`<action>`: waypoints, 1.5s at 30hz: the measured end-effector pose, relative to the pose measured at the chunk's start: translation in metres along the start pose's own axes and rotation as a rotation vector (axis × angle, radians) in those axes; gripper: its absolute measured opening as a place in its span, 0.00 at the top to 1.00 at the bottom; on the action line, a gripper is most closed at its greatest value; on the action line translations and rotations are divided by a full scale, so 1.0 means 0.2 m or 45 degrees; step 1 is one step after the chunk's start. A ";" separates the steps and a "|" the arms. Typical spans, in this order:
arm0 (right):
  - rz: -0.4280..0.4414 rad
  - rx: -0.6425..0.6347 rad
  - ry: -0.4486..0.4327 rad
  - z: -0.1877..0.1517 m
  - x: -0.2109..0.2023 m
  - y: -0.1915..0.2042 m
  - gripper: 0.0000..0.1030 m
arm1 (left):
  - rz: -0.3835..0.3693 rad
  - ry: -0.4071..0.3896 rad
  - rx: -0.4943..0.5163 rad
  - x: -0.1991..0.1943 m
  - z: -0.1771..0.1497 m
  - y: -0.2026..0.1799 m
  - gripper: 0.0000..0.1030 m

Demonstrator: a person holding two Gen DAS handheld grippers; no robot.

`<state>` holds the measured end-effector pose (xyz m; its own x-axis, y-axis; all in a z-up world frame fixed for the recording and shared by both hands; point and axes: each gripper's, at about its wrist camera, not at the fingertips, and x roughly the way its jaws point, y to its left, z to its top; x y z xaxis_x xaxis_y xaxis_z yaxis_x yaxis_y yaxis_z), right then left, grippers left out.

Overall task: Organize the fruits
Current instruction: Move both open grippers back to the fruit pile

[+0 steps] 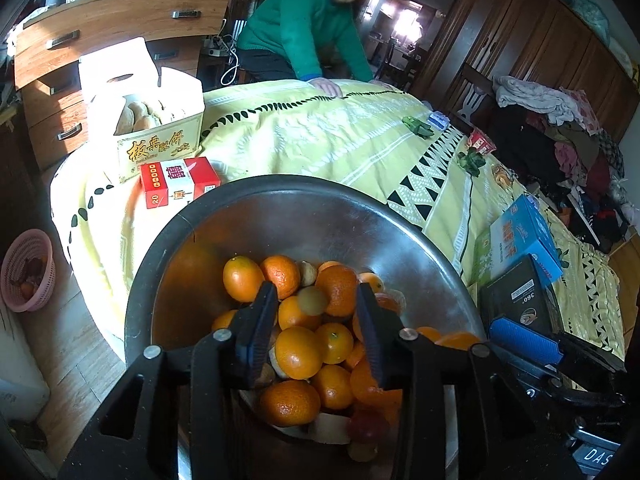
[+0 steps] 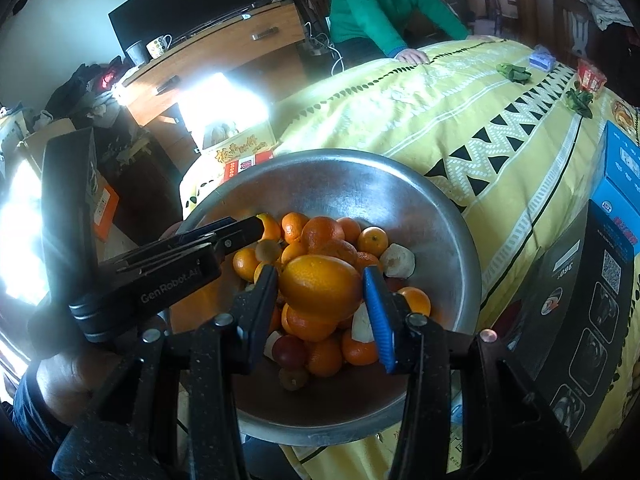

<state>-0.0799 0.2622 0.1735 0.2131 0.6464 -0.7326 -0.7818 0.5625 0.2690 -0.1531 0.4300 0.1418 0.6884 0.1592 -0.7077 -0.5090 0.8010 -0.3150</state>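
A large steel bowl (image 1: 320, 216) (image 2: 400, 192) on the yellow-covered bed holds a heap of oranges and tangerines (image 1: 298, 352), a few small brown fruits and white pieces (image 2: 397, 260). My left gripper (image 1: 316, 308) is open above the heap; a small blurred brown-green fruit (image 1: 313, 300) is between its fingers, apparently falling free. In the right wrist view the left gripper (image 2: 256, 232) reaches in from the left. My right gripper (image 2: 320, 288) is shut on a large orange (image 2: 320, 286), held above the heap.
A red box (image 1: 178, 186) and an open pastry box (image 1: 160, 140) stand beyond the bowl. A black box (image 1: 520, 300) and a blue box (image 1: 524, 236) lie to the right. A person in green (image 1: 304, 28) leans on the bed's far edge. A pink basket (image 1: 28, 270) sits on the floor at left.
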 end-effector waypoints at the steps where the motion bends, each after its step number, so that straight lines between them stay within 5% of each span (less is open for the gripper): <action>1: -0.003 -0.002 -0.001 0.00 0.00 0.00 0.56 | 0.008 -0.003 -0.003 0.00 0.00 0.00 0.48; 5: -0.007 -0.021 -0.027 0.00 -0.05 0.02 0.49 | 0.038 -0.017 -0.021 -0.02 -0.01 0.01 0.36; 11: -0.007 -0.065 -0.124 -0.07 -0.24 0.06 0.44 | 0.025 -0.043 -0.014 -0.07 -0.01 -0.04 0.35; 14: -0.013 -0.061 -0.162 -0.19 -0.38 0.02 0.34 | -0.001 -0.062 0.017 -0.12 -0.01 -0.13 0.35; 18: -0.055 0.012 -0.181 -0.35 -0.53 -0.08 0.34 | -0.050 -0.086 0.072 -0.17 -0.03 -0.28 0.35; 25: -0.177 0.216 -0.172 -0.65 -0.72 -0.36 0.33 | -0.224 -0.085 0.250 -0.26 -0.14 -0.77 0.35; 33: -0.289 0.468 -0.183 -1.03 -0.92 -0.69 0.33 | -0.489 0.044 0.601 -0.26 -0.50 -1.49 0.35; 41: -0.375 0.712 -0.196 -1.38 -1.12 -0.99 0.33 | -0.594 0.297 0.827 0.10 -0.90 -2.01 0.36; 45: -0.401 0.831 -0.207 -1.52 -1.19 -1.15 0.33 | -0.633 0.374 0.945 0.31 -1.04 -2.26 0.53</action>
<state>-0.1285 -0.1782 0.0945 0.4933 0.4432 -0.7485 -0.1726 0.8933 0.4151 0.0129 -0.0428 0.1080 0.5291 -0.3707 -0.7634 0.3372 0.9173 -0.2117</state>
